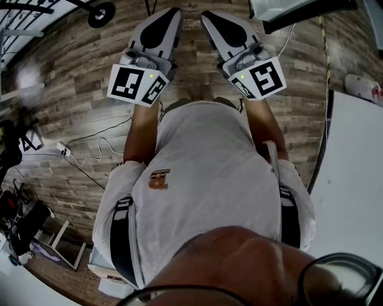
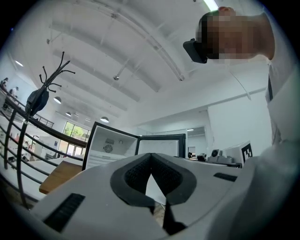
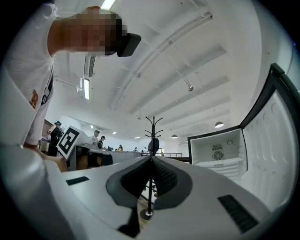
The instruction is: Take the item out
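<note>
My left gripper point(image 1: 172, 13) and right gripper point(image 1: 207, 17) are held side by side in front of the person's chest, over the wooden floor. Both are shut, with nothing between the pads. In the left gripper view the left gripper point(image 2: 151, 155) points at an open fridge point(image 2: 108, 146) with a white inside and its door point(image 2: 161, 146) swung wide. In the right gripper view the right gripper point(image 3: 151, 158) is lined up with a black coat rack point(image 3: 152, 135), and the same open fridge point(image 3: 218, 153) stands at the right. No loose item shows in any view.
A white table point(image 1: 359, 173) lies at the right of the head view. Cables point(image 1: 90, 149) run over the floor at the left. A black railing point(image 2: 18, 140) and a wooden tabletop point(image 2: 58, 173) stand left of the fridge. People point(image 3: 56, 136) stand far off.
</note>
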### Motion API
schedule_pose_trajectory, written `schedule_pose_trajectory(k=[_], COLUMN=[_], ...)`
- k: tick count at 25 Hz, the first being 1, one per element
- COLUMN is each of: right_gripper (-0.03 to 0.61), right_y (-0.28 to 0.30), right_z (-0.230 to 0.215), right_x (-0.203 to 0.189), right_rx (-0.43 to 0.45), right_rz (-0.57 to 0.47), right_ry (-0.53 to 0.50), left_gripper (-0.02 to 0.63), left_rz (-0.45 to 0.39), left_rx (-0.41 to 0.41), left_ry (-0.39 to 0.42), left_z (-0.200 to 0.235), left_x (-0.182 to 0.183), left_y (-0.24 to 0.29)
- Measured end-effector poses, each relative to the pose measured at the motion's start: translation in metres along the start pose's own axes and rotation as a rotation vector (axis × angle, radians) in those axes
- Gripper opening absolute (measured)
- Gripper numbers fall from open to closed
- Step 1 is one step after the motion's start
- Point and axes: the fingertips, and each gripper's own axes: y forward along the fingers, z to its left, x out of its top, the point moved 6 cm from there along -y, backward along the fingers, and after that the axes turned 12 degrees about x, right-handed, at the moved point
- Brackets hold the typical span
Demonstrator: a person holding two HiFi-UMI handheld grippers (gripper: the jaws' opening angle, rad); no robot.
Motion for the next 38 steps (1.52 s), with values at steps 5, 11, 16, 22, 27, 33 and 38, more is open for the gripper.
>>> schedule_pose_trajectory(k=[5,11,16,22,27,33,38], right_gripper=[0.034,0.034,0.034,0.034,0.034,0.034,0.034], right_y=[0.031,0.067,0.082,0.097,0.100,0.115,0.133], right_z=[-0.002,0.005,0.013,0.012,-0.003,-0.042,-0.096], right_x=[-0.006,-0.011,-0.020,-0.030,-0.034,-0.041,-0.049], right_rx=[-0.001,-0.008,-0.027,-0.043,-0.045,-0.031,-0.025], right_rz=[0.016,0.035,0.045,0.052,0.061,0.065,0.071], right_ry=[-0.008,-0.021,-0.024,-0.021,-0.032,-0.055,-0.063], left_gripper=[0.018,0.018,0.018,0.018,0.018,0.018,0.018], left_rz=[-0.008,-0.014,-0.009,-0.006,-0.014,-0.017,-0.006], left_rx=[-0.005,-0.019,-0.029,-0.035,-0.036,-0.020,-0.014], left_ry=[-0.002,-0.016,-0.019,-0.024,-0.020,-0.003,0.001], left_z=[0.031,0.068,0.087,0.109,0.114,0.129,0.149], left_x=[0.004,0.011,0.008,0.005,0.005,0.002,-0.003], left_y=[0.002,-0.001,-0.009,-0.008,0.009,0.045,0.097])
